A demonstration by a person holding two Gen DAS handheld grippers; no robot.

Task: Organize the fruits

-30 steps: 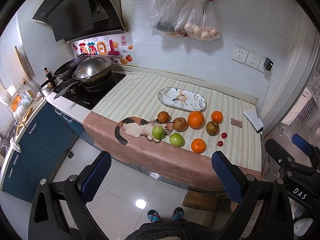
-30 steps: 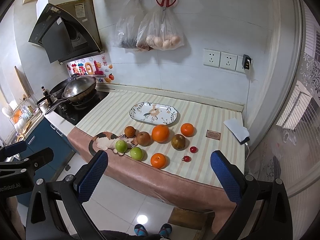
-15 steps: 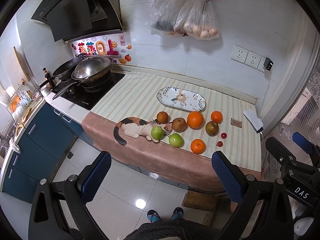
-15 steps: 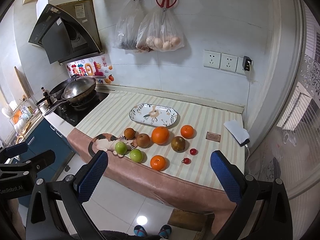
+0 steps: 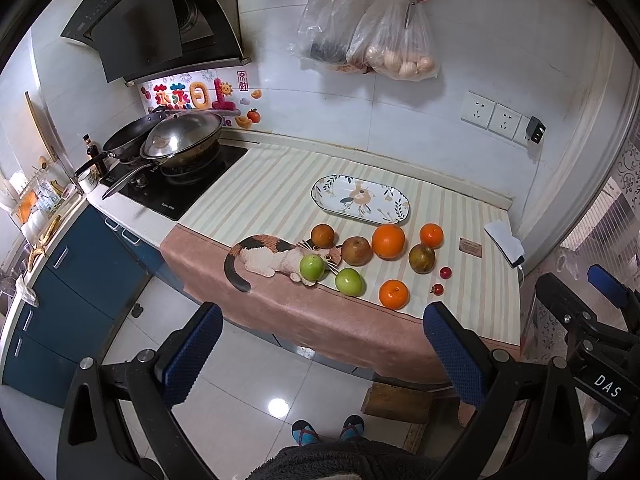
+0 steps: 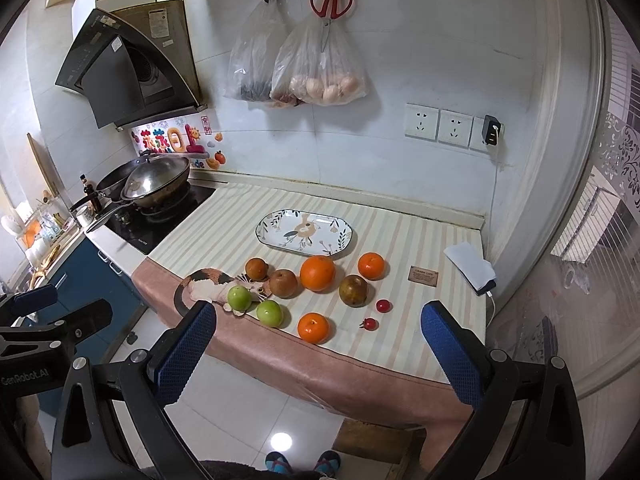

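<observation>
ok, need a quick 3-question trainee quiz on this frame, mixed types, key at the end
1. True or false: the oval plate already has fruit on it.
2. Multiple choice: how many green apples lie on the counter? A) one B) two C) four
3. Fill in: the left claw and right claw are both ____, holding nothing.

Key:
1. False. The plate is bare; the oranges, including the big orange, the green apples, the brown fruits and the two small red fruits all sit on the striped cloth in front of it.
2. B
3. open
</observation>
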